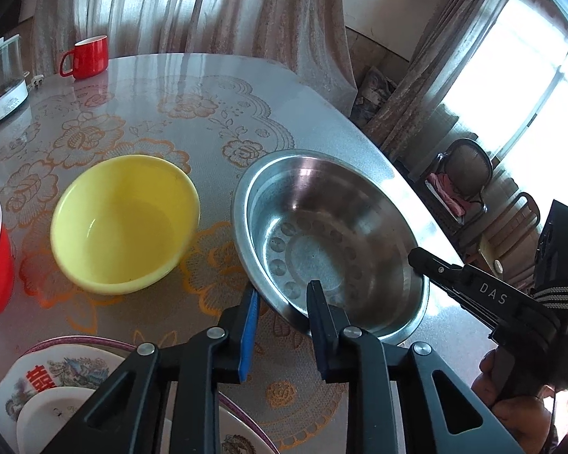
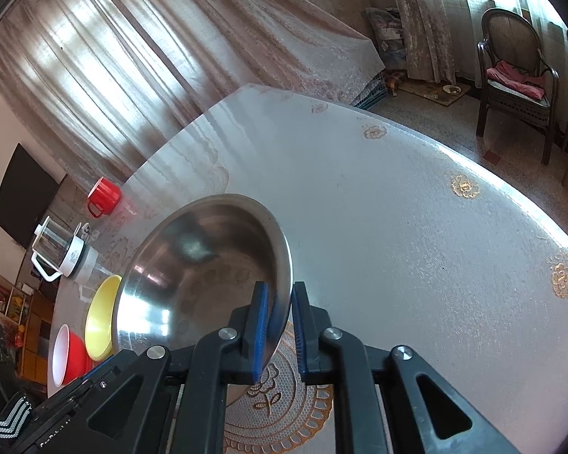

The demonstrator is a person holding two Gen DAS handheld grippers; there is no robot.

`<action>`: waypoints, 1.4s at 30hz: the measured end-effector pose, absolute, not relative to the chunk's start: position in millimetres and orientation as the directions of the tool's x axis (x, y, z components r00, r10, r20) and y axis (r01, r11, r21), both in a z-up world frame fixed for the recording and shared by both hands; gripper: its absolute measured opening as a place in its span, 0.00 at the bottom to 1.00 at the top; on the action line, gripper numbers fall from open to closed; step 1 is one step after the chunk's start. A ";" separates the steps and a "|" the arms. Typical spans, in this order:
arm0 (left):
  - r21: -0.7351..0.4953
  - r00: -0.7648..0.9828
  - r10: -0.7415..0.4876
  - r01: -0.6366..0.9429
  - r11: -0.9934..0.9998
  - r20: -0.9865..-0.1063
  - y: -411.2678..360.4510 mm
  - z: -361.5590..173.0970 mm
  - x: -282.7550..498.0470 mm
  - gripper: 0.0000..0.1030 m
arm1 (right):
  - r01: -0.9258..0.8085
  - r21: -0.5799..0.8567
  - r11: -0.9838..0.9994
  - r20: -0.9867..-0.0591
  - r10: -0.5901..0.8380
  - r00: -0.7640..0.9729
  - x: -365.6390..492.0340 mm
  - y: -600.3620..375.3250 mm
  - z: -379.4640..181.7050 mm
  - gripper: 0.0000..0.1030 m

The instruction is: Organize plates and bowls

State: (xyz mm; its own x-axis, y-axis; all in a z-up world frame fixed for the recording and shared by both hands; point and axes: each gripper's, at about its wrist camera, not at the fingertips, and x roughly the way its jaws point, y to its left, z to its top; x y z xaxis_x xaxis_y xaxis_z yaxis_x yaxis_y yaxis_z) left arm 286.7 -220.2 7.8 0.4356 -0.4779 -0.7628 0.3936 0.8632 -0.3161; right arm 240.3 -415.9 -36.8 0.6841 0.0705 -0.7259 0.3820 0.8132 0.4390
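Steel bowl (image 1: 329,242) sits on the desk (image 2: 416,227) near its right edge, just right of the yellow bowl (image 1: 125,223); a stack of patterned plates (image 1: 56,386) lies at the near left. I judge the steel bowl light, rigid and not fragile, but the polished wall looks slick, so the thin rolled rim is the only sensible hold. The yellow one looks like light plastic. My right gripper (image 2: 280,325) is nearly closed, pinching the bowl's right rim, one pad inside and one outside, and in the right wrist view the bowl appears tipped up on that side. My left gripper (image 1: 282,299) straddles the near rim with a narrow gap; whether its pads (image 1: 318,302) press the metal I cannot tell. Risk: a rim-only pinch may let the bowl swing.
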 end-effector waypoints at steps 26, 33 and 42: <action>-0.253 0.487 -0.463 0.437 0.863 -0.741 -204.4 12.8 253.2 0.25 | 0.363 0.515 0.777 -0.704 0.142 0.695 215.4 -414.2 -38.9 0.11; -0.248 0.483 -0.455 0.434 0.866 -0.748 -204.4 10.9 251.6 0.25 | 0.368 0.540 0.757 -0.704 0.166 0.690 218.1 -413.8 -42.8 0.14; -0.251 0.498 -0.465 0.437 0.863 -0.731 -201.2 16.0 244.8 0.26 | 0.367 0.505 0.781 -0.713 0.138 0.688 214.3 -408.3 -41.5 0.11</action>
